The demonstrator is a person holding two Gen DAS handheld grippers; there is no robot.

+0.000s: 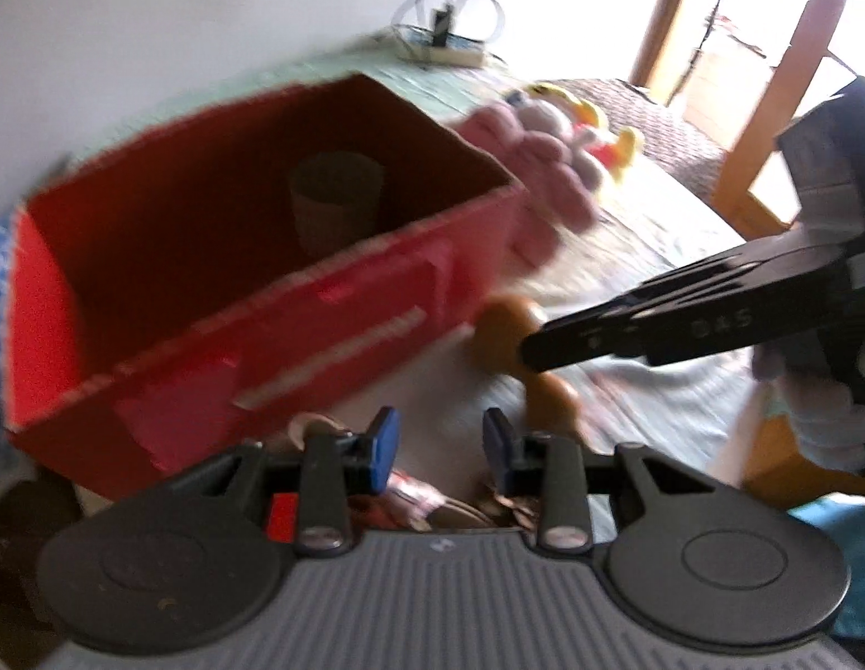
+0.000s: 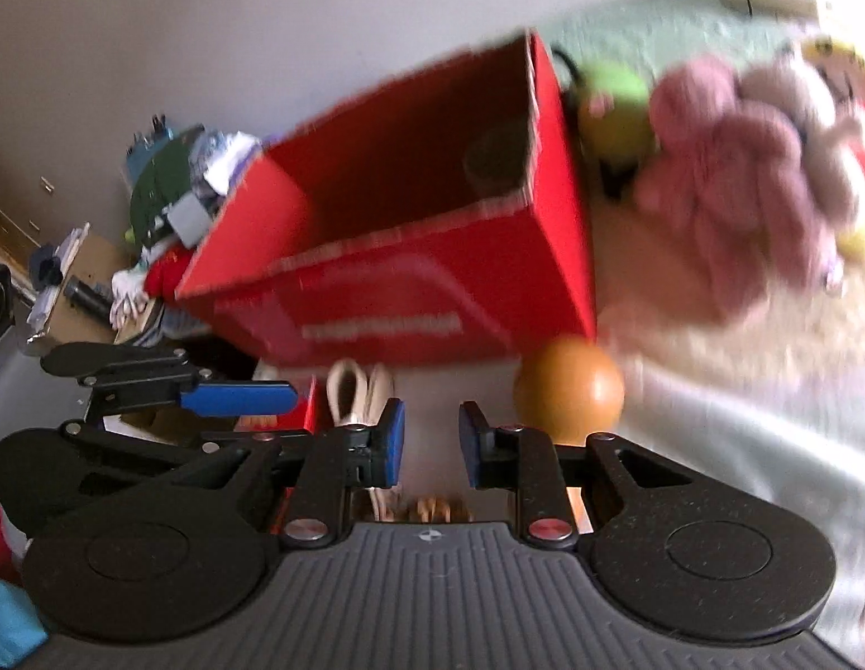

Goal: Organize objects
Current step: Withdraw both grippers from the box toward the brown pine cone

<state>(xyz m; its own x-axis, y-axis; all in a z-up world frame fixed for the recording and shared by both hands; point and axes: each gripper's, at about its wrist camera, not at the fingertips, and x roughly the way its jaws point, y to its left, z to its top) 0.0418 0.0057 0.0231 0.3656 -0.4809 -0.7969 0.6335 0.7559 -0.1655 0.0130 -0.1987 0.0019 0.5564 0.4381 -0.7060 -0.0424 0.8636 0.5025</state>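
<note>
Inside red box [image 1: 253, 301], blurred brown cup [image 1: 337, 206] half hidden, pink plush [image 2: 734, 184] smeared

Daylit, heavy motion blur, fisheye bowing at edges.
Left wrist view: window [image 1: 767, 17] blown out white at upper right; red box [image 1: 253, 279] and pink plush [image 1: 533, 167] smeared. Right wrist view: box interior [image 2: 410, 167] shadowed, orange ball [image 2: 569, 385] glinting, corners dark.

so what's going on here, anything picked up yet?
Nothing is picked up. Both handheld grippers are open and empty: the left gripper and the right gripper both point toward an open red box on the table. A brown cup sits inside it. An orange ball lies loose beside the box, and pink plush toys lie behind the ball.
</note>
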